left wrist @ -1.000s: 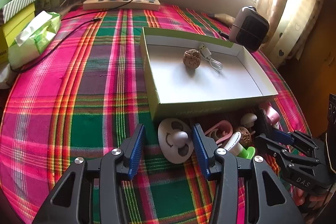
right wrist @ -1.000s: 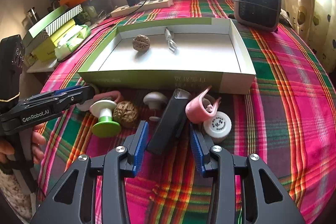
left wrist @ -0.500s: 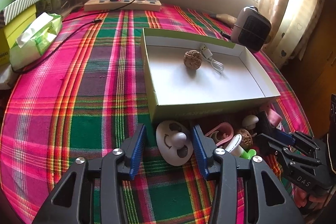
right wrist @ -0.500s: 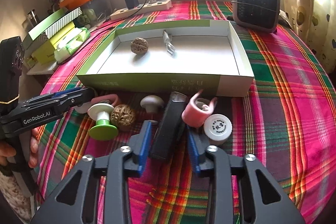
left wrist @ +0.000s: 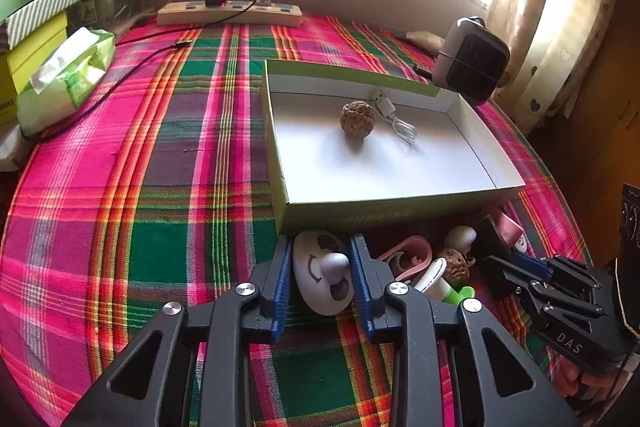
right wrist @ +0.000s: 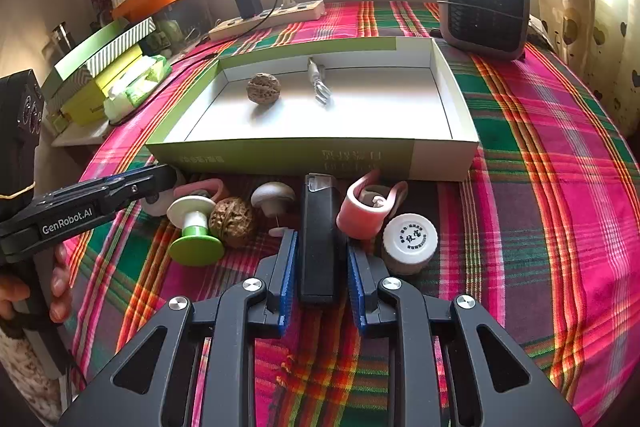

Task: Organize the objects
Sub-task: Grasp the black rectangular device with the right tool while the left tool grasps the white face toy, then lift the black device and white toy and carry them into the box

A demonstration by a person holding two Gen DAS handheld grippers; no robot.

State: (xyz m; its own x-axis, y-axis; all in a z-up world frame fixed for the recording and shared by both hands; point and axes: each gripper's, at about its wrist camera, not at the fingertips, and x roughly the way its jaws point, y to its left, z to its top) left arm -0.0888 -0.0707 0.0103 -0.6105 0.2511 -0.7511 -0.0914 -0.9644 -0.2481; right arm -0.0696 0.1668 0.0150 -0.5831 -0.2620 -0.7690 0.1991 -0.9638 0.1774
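A white oval toy with a face [left wrist: 320, 275] lies on the plaid cloth before the green box [left wrist: 384, 215]. My left gripper [left wrist: 320, 243] straddles it, jaws closing, both blue pads against its sides. Around a black bar [right wrist: 320, 227] my right gripper [right wrist: 320, 241] has its jaws closing too, pads touching it. Inside the box lie a walnut [right wrist: 263, 88] and a white USB cable [right wrist: 320, 87]. Loose by the box: a second walnut [right wrist: 232, 216], a green-and-white spool [right wrist: 194, 227], a white mushroom knob [right wrist: 273, 197], a pink clip [right wrist: 366, 211], a white cap [right wrist: 409, 243].
A grey heater [right wrist: 484, 7] stands behind the box at the right. A power strip [left wrist: 228, 14] with a charger lies along the far wall. A tissue pack [left wrist: 64, 79] and stacked boxes [right wrist: 100, 67] line the left edge. A person's hand [right wrist: 60, 287] holds the left gripper.
Both pairs of jaws have come in from wide apart: the left onto the white face toy, the right onto the black bar. Neither hand has shifted.
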